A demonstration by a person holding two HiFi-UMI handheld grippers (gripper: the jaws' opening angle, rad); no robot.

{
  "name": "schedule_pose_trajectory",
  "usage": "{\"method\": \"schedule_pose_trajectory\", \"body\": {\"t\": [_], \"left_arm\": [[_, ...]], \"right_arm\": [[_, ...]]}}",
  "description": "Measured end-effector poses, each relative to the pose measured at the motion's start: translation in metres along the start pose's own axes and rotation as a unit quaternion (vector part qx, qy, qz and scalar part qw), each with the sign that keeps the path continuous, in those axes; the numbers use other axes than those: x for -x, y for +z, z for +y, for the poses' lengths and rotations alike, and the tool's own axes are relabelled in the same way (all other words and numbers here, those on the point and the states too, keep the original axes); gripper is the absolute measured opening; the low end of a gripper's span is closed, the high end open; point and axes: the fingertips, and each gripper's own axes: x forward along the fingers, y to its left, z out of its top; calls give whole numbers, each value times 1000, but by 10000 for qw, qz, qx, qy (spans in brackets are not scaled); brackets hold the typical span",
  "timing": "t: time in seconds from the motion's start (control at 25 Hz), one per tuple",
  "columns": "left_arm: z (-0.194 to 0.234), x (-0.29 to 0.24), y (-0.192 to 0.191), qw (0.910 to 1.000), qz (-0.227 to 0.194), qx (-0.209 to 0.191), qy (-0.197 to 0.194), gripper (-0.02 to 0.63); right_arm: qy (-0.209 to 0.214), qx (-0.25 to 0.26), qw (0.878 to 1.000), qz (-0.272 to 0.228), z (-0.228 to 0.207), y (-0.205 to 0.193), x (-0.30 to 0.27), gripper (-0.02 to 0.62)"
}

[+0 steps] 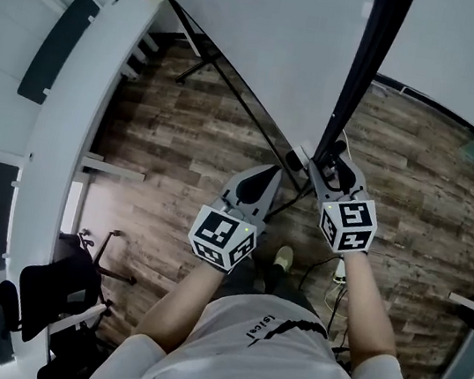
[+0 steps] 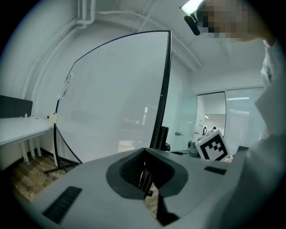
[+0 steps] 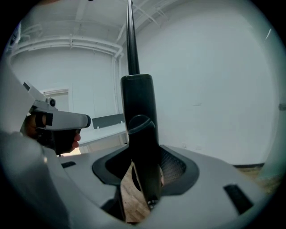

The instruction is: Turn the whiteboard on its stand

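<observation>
The right tool [image 3: 144,179] pinched the rigid black side post [image 3: 138,103] of the whiteboard [image 2: 116,94], a sound hold. The left tool [image 2: 145,176] was pressed together, empty. The board probably felt light but unwieldy.

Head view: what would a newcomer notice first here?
The big whiteboard fills the top of the head view, above the wood floor. The right gripper is clamped on the black post at the board's edge. The left gripper sits just beside it, gripping nothing.
</observation>
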Motion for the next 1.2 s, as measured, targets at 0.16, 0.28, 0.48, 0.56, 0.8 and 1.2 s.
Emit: {"method": "schedule_pose_trajectory", "body": {"t": [0.16,0.28,0.48,0.56,0.8,1.2], "left_arm": [[10,28,-5,9997,30,-10,255,12],[23,51,-2,9991,-59,-14,414,12],[38,90,-2,9986,-142,3,504,12],[44,106,-3,9985,-176,10,509,12],[70,158,-7,9979,-261,129,586,12],[111,227,-4,9966,-421,178,679,12]], "right_arm": [[89,-3,10000,35,29,-6,-2,198],[145,5,9999,72,50,-8,-6,198],[271,66,9995,161,95,-14,-11,198],[285,101,9994,180,112,-15,-14,198],[322,143,9990,259,164,-22,-24,197],[439,276,9974,500,248,-29,-46,195]]}}
